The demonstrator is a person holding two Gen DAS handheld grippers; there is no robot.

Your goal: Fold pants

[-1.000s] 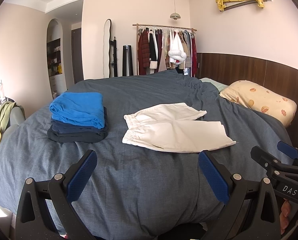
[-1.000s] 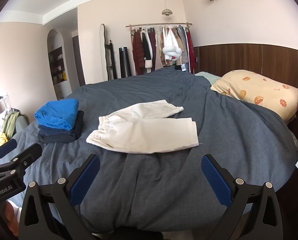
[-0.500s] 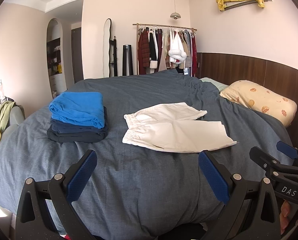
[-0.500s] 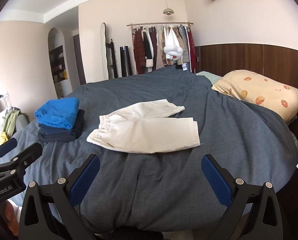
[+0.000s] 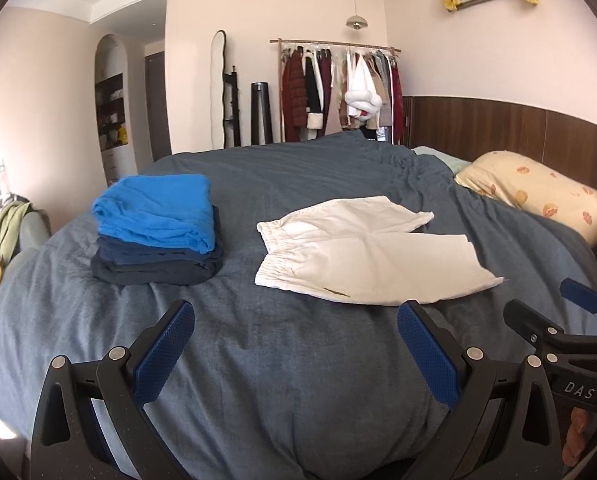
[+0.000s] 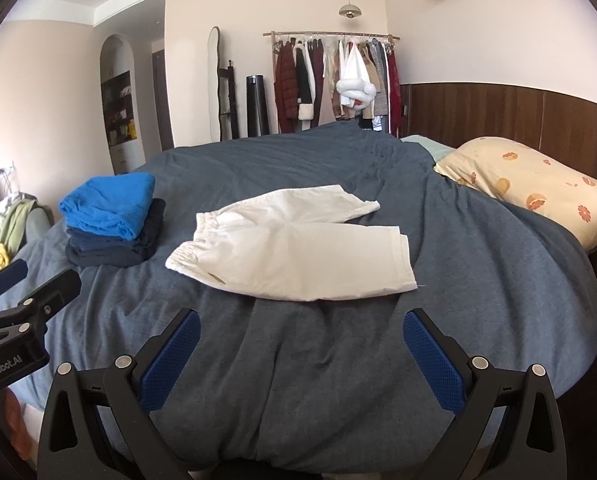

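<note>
Both views bright, soft daylight, source looks to be off to the left: strongest wash on the left wall [image 5: 38, 92] and a blown-out sunlit patch low left, beside the left-hand jaw. Shadows soft, shallow in the duvet [image 6: 338, 360] folds ahead of the jaws. White pants [image 5: 362, 252] ahead of the jaws near clipping but seams and waistband still readable. Heavy fisheye: the bed bulges, wall lines bow, black vignette in all corners. Focus sharp in the centre; clothes rack [image 6: 330, 76] far beyond the jaws a bit soft. No motion blur. Slight purple fringing at the rim of each view.
</note>
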